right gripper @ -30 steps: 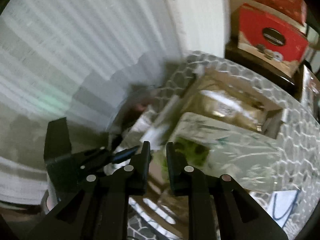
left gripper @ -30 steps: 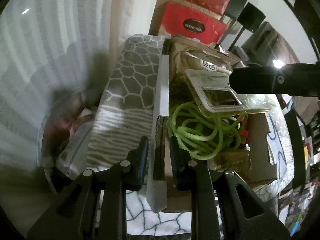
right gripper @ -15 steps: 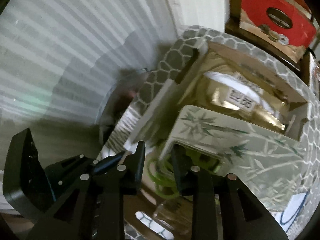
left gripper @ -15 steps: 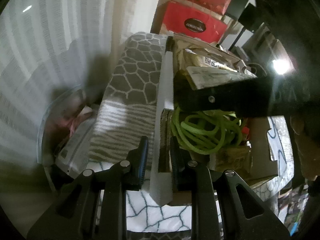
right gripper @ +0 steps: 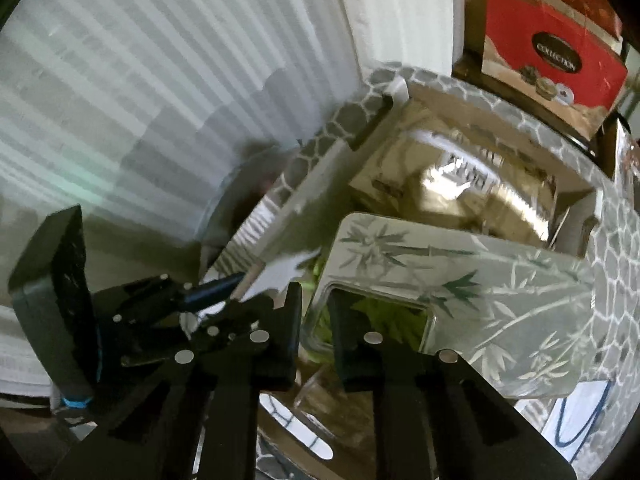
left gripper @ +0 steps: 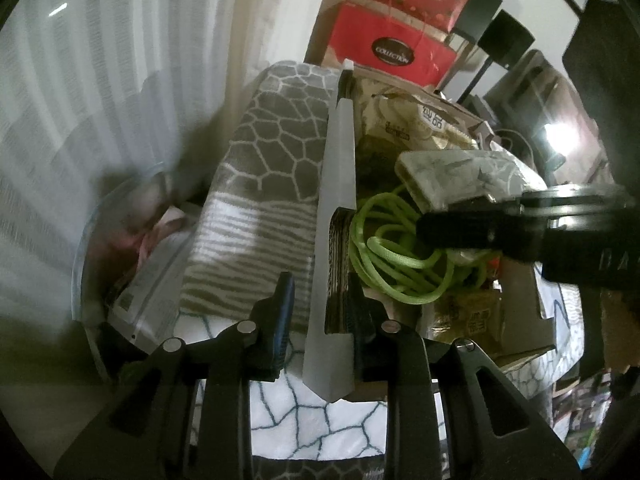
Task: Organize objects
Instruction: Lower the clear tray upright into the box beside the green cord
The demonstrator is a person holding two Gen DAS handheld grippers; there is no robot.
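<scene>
**Two tongs at one box, the right on the bamboo case**

Both hands work at the open cardboard box [left gripper: 520,304] on the cloth-covered table [left gripper: 276,148]. The right tongs [right gripper: 316,320] have just been closing, and the near corner rim of the clear bamboo-printed plastic case [right gripper: 460,276] sits between the jaws, which now look pinched onto it. From that corner the case's long axis runs away to the right in the right wrist view. It lies tilted above the coiled green rope [left gripper: 384,256], just in front of the gold foil packet [right gripper: 460,184], all within the box walls.

The left tongs [left gripper: 320,308] straddle the box's near-left wall flap [left gripper: 340,168]. One pad lies against the corrugated edge and the other shows a sliver of gap, so I cannot tell whether they truly clamp.

The right hand is plainly the nearer to the case. With a corner-only hold, the far end would likely sag or swing, so the next move probably calls for a slow, level carry.
</scene>
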